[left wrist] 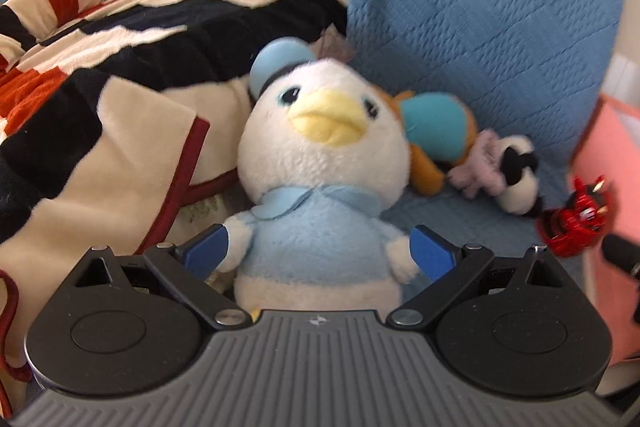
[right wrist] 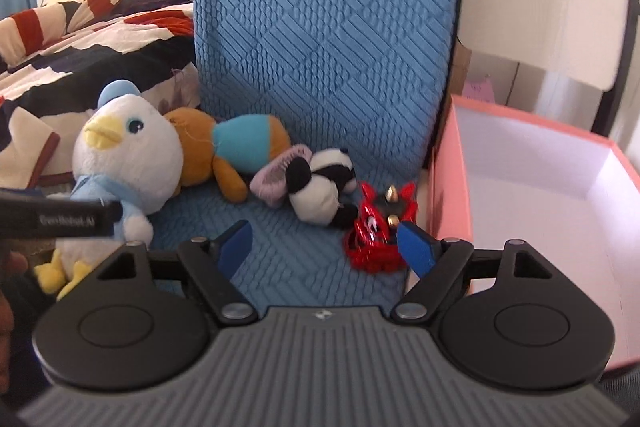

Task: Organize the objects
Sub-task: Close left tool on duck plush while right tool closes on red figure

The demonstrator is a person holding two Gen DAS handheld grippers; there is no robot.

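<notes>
A white duck plush (left wrist: 320, 163) in a light blue shirt and cap stands upright on the bed. It sits between the blue pads of my left gripper (left wrist: 318, 251), which stand wide beside its wings without squeezing it. In the right wrist view the duck (right wrist: 128, 155) is at the left, with a black left-gripper finger (right wrist: 60, 221) across its chest. My right gripper (right wrist: 326, 247) is open low over the blue cover. A small red horned toy (right wrist: 376, 227) lies just inside its right pad, partly hidden by it. That red toy (left wrist: 576, 223) also shows at the right in the left wrist view.
An orange and teal plush (right wrist: 240, 143) and a panda plush (right wrist: 320, 187) lie between the duck and the red toy. An open pink box (right wrist: 452, 167) stands to the right. A blue quilted cushion (right wrist: 320, 7) rises behind, and a striped blanket (left wrist: 120, 47) is piled on the left.
</notes>
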